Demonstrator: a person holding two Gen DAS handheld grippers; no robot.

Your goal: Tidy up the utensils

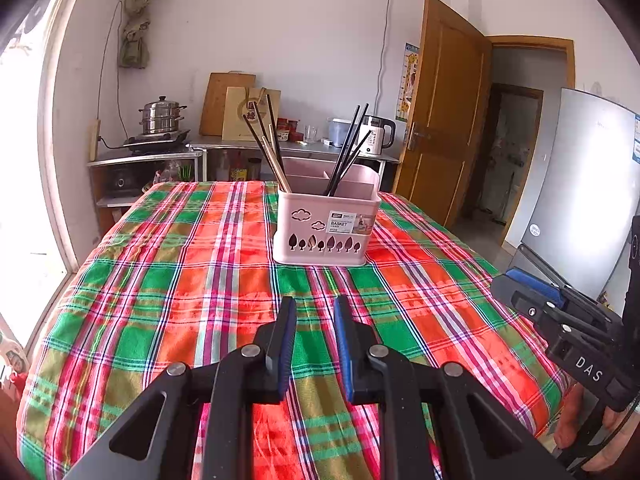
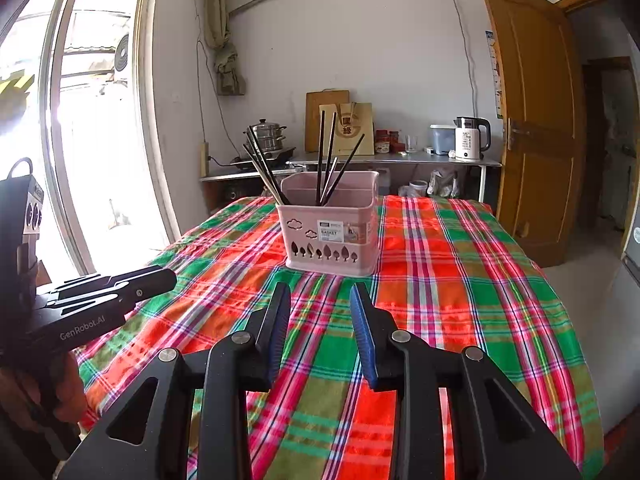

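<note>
On the plaid-covered desk stands a pink basket with dark chopsticks leaning in its compartments, while the left gripper and right gripper hover before it, both parted and empty.

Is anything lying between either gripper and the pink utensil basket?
Nothing visible. Only bare plaid tablecloth lies between the left gripper, the right gripper and the pink basket.
</note>
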